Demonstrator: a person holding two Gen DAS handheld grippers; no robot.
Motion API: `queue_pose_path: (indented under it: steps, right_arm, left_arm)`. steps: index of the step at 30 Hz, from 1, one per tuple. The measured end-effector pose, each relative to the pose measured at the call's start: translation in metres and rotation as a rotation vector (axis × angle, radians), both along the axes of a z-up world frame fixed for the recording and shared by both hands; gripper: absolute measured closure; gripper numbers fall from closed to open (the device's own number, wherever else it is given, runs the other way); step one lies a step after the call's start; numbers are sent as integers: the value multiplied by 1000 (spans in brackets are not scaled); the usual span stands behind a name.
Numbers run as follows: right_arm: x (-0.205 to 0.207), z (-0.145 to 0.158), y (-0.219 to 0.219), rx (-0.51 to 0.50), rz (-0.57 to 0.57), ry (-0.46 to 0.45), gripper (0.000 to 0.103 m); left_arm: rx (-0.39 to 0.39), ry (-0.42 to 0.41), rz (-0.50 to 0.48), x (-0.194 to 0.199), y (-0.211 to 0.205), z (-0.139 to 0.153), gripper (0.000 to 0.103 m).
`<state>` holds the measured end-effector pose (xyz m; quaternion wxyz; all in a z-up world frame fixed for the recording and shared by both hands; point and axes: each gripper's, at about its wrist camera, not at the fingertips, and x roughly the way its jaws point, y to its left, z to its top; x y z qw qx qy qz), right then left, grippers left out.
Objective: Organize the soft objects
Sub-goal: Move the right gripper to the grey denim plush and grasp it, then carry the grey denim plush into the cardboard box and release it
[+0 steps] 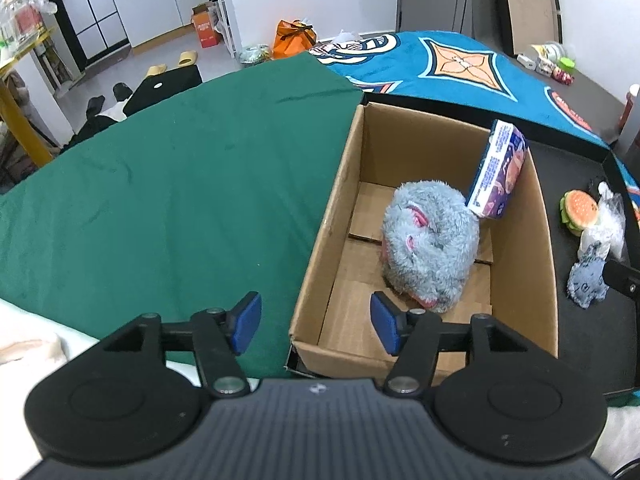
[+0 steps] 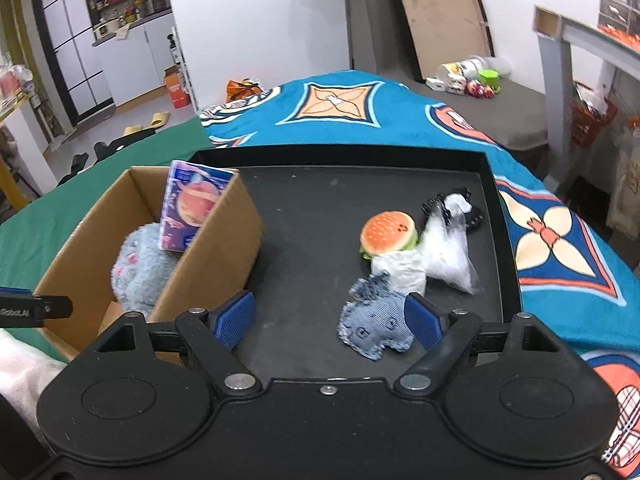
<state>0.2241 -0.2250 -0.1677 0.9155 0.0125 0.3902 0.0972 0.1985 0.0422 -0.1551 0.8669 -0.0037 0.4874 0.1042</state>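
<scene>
Cardboard box [image 1: 520, 240] holds two items already — grey plush toy [image 1: 430, 248] on floor, purple pack [image 1: 498, 168] leaning on right wall, touching plush.

Four items left on black tray [image 2: 304, 240], clustered near each other: burger toy [image 2: 388, 232], white pouch [image 2: 400, 270], denim toy [image 2: 374, 326], clear bag [image 2: 446, 248].

Left gripper [image 1: 316, 322] over box's near corner, fingers apart, empty. Right gripper [image 2: 330, 318] over tray, fingers apart, empty — denim toy just beside right finger.

Judgement: about a third done.

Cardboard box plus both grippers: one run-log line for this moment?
left gripper open, empty | right gripper open, empty | cardboard box: grey plush, tissue pack | tray: burger toy, denim toy
</scene>
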Motion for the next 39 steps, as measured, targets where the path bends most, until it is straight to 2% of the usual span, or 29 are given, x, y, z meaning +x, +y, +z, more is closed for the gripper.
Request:
queue_pose_path:
  steps: [2,4,7,28,31,32,33,39]
  right_arm:
    - [1,-6,-6,19,-14,7,22]
    - [3,-11,-12,31,-28,11,22]
    - [4,-20,-19,46,-39,9,22]
    - [27,-68,-55,184,-102,38,24]
    - [29,-71,-54,199,-95,46,42]
    - [29,-72,-54,204,-93,51,60]
    - [29,-73,-53,203,-92,58,69]
    - [25,-71,-56,193,-83,61,85]
  left_arm:
    - [19,6,-7,0,-4,0,41]
    - [41,9,-14,1,-8,-1,34]
    - [76,17,-24,2,-14,-2,32]
    - [229,107,-26,18,-43,-15,31]
    - [249,116,-30,19,-46,-16,31]
    - [254,118,-30,19,-49,-15,31]
    - [258,120,-30,20,-49,-15,31]
    - [265,122,-35,19,-51,-15,31]
